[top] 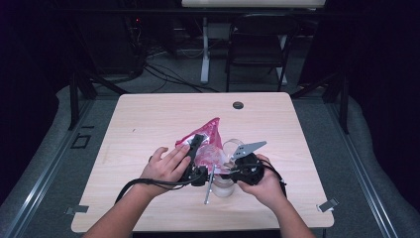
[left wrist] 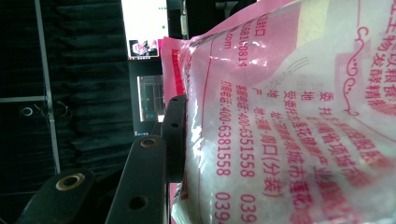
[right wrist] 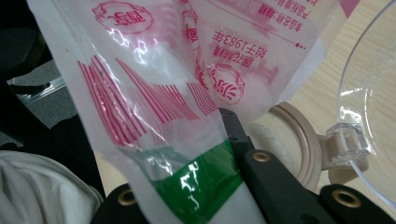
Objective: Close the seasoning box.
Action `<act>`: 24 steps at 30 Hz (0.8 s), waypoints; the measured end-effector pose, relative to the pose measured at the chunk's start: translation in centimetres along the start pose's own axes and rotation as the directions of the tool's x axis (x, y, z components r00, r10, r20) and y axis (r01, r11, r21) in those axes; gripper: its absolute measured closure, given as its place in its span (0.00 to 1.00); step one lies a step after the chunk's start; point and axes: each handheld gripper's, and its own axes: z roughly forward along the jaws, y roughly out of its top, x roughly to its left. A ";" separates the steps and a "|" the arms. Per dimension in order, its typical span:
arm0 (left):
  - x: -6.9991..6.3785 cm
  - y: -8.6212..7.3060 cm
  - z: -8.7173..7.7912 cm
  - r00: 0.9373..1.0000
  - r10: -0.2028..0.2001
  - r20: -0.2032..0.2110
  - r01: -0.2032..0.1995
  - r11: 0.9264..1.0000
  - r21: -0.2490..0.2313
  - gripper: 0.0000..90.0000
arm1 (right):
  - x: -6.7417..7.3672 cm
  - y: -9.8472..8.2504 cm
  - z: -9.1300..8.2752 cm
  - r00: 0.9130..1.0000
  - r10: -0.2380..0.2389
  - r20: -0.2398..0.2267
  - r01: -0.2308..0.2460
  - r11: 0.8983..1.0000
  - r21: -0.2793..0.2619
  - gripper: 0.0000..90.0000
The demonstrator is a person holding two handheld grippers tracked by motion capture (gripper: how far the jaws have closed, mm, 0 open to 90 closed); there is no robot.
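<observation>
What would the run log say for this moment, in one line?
left gripper: shut on pink bag | right gripper: shut on bag's green-taped edge | clear jar: open, below bag | table: wooden

High view: dim room, dark at left and right; overhead light falls evenly on the pale worktop (top: 148, 119), with soft shadows under the hands and mild softness throughout. Left gripper view: a bright screen (left wrist: 142, 28) glows against black curtains; the pink bag (left wrist: 289, 116) is close, slightly blurred, with glare streaks. Right gripper view: specular highlights on the clear lid (right wrist: 369, 93).
</observation>
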 end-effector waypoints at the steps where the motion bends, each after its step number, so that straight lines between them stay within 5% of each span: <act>1: 0.1 0.0 0.0 1.000 0.006 0.000 -0.006 1.000 0.002 0.74 | 0.0 0.0 0.0 1.000 0.001 0.001 -0.001 1.000 -0.003 1.00; 24: 0.0 -0.4 -0.1 1.000 -0.007 0.006 0.007 1.000 0.021 0.74 | 0.1 0.2 0.4 1.000 -0.004 -0.007 0.004 1.000 -0.002 1.00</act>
